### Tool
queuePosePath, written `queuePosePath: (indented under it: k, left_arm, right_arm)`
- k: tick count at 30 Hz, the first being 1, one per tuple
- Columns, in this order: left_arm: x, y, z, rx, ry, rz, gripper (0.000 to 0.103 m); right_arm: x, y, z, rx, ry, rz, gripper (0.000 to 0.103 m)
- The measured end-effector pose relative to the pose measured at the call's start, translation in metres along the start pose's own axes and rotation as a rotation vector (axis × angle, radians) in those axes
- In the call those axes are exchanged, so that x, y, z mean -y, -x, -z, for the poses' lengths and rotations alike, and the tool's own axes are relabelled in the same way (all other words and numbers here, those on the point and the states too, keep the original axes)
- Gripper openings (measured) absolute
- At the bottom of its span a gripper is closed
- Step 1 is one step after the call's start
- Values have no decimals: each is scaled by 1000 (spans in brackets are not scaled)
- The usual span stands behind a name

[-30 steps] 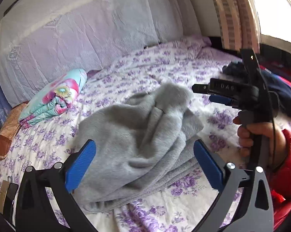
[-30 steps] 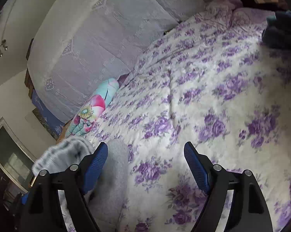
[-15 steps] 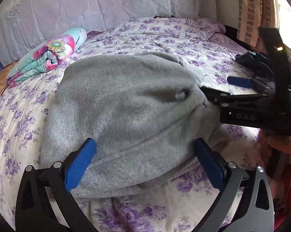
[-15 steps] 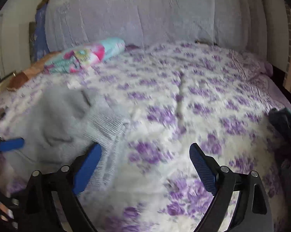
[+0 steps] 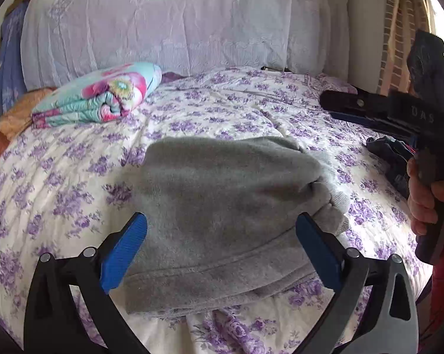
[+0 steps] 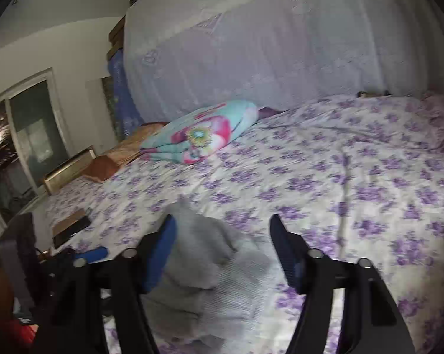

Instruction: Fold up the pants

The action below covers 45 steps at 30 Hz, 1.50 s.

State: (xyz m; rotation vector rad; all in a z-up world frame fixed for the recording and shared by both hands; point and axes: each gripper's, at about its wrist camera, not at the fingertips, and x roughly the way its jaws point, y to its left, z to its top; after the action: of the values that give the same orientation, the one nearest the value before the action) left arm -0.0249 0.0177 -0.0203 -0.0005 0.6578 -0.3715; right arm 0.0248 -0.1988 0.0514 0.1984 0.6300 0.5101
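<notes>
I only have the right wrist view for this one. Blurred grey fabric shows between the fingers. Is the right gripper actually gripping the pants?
Observer: No. In the left wrist view the right gripper hangs above the bed, apart from the grey pants. Its jaws are closing with nothing between them.
Operator: How do the pants lie?
Observer: They are folded into one compact bundle on the flowered bedspread.
Operator: And the left gripper?
Observer: The left gripper is open. Its fingers sit on either side of the bundle's near edge and are not pinching it.
</notes>
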Motion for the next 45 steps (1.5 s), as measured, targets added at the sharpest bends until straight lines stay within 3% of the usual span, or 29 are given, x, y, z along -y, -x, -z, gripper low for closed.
queuePosePath:
  k: [1, 3, 5, 7, 9, 11, 15, 17, 20, 23, 25, 28, 30, 32, 34, 37, 39, 40, 42, 45]
  left_arm:
    - [-1, -10, 6, -39, 14, 14, 99]
    - [0, -30, 26, -98, 16, -12, 99]
    - [3, -28, 40, -54, 8, -30, 99]
    - [3, -26, 40, -64, 10, -24, 99]
    - [-1, -27, 40, -70, 18, 13, 99]
    - [0, -27, 39, -68, 6, 14, 99]
    - [-1, -23, 40, -63, 11, 28, 99]
    - [-7, -12, 37, -50, 42, 54, 98]
    - [-17, 3, 28, -10, 89, 81, 98]
    - [-23, 0, 22, -4, 110, 69, 98]
    - [-25, -18, 29, -69, 115, 41, 98]
    - [-18, -25, 42, -64, 73, -1, 99]
    - [-15, -26, 42, -67, 62, -18, 99]
    - [-17, -26, 42, -69, 72, -6, 99]
    - [-19, -27, 42, -71, 73, 0, 99]
    - [-23, -16, 42, -57, 81, 33, 98]
    - [-32, 0, 40, -33, 109, 49, 98]
    - [-38, 7, 37, -19, 127, 49, 98]
    - [-53, 22, 29, 19, 175, 50, 98]
    - [-73, 19, 18, 16, 254, 72, 98]
  right_arm:
    - [-5, -16, -3, -42, -14, -36, 11]
    - [-18, -43, -2, -101, -21, -87, 9]
    - [-28, -71, 6, -176, -7, -78, 9]
    - [-21, -103, 21, -263, -20, -33, 5]
    - [-4, -125, 34, -278, -9, 29, 1]
    - [9, -122, 32, -272, -81, -8, 1]
    - [-1, -112, 31, -264, -53, 16, 2]
    - [-12, -99, 17, -241, -52, 3, 9]
    - [-37, -92, -14, -205, 18, -34, 9]
    - [-55, -120, -32, -265, 42, -65, 9]
    - [-59, -150, -31, -334, 42, -59, 9]
    - [-45, -201, -7, -446, 58, 36, 10]
    - [-24, -217, 5, -471, -35, 12, 7]
    - [-15, -211, -1, -432, -84, 33, 0]
    - [-14, -207, -1, -421, -91, 33, 0]
    - [-23, -155, -14, -262, -66, 45, 10]
    - [-30, -107, -22, -161, -17, 10, 32]
    - [-32, -83, -23, -115, 8, 10, 50]
    - [-37, -39, -15, -53, 68, 48, 55]
    - [-37, -8, 11, -64, 126, 86, 55]
